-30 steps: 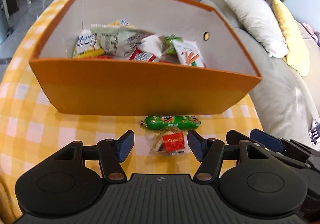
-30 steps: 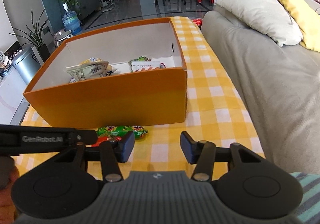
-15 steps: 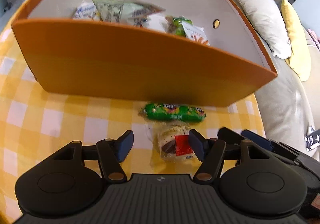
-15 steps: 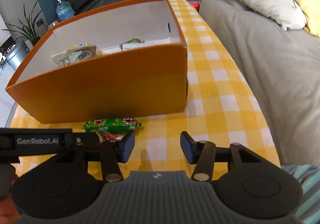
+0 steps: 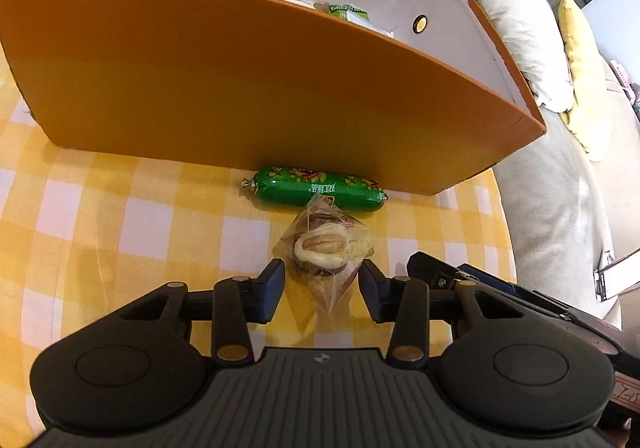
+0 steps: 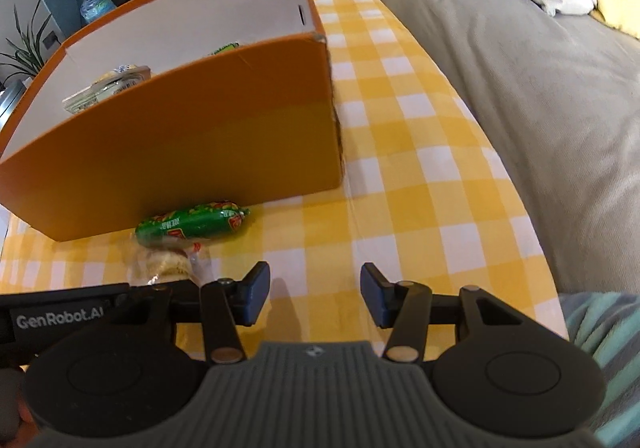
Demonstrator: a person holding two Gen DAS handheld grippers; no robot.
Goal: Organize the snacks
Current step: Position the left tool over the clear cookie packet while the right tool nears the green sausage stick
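A yellow-and-white checked cloth covers the desk point(image 6: 420, 152), with a grey sofa point(image 6: 540, 88) along its 3 o'clock edge and one orange cardboard box point(image 5: 240, 80) of packets at 12 o'clock. Two snacks lie loose before the box: one glossy green plastic sausage-shaped packet point(image 5: 316, 189) against its wall and, touching that at 6 o'clock, one clear crinkled bag holding a pale round pastry point(image 5: 326, 252). The left gripper point(image 5: 322, 284) has its jaws open either side of the bag, apparently not yet touching; the right gripper point(image 6: 315, 294) stands open over bare cloth at 3 o'clock.
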